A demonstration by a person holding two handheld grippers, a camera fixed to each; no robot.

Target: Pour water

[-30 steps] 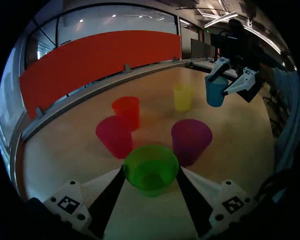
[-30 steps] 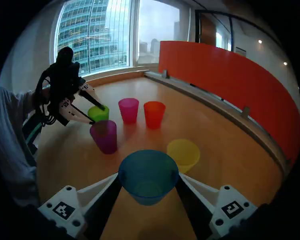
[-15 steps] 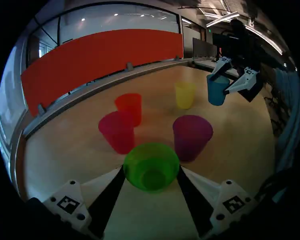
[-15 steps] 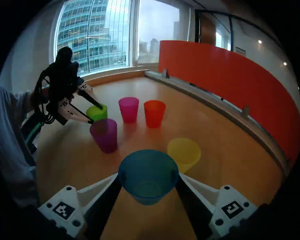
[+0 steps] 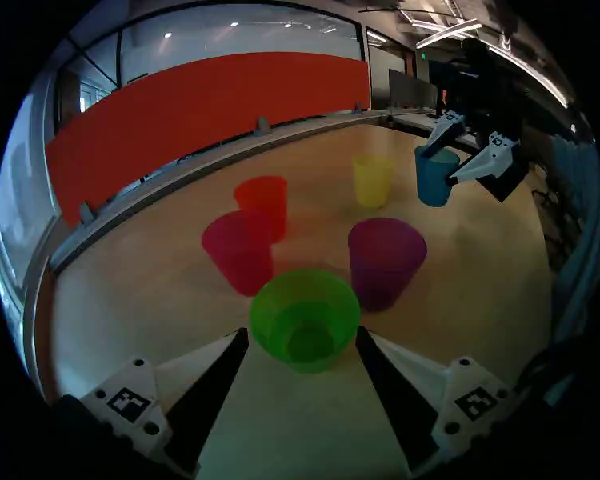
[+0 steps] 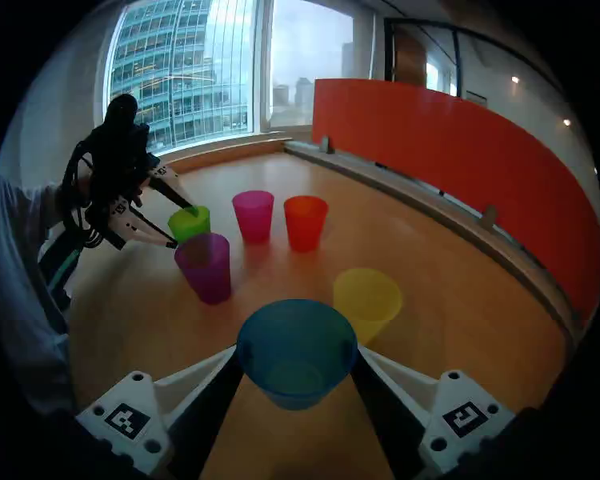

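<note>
Over the wooden table (image 6: 460, 320): I am holding two cups upright.
Left gripper (image 5: 302, 334): my fingers are squeezing the green cup (image 5: 304, 316) from both sides.
Right gripper (image 6: 297, 354): my fingers are squeezing the blue cup (image 6: 296, 336) the same way.
Other cups: purple cup (image 5: 384, 260), pink cup (image 5: 240, 250), orange cup (image 5: 262, 204) and yellow cup (image 5: 372, 180) are standing on the table.

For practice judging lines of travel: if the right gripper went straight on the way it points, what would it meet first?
Probably the orange cup, dead ahead; the held blue cup might first brush the yellow cup, depth unclear.
</note>
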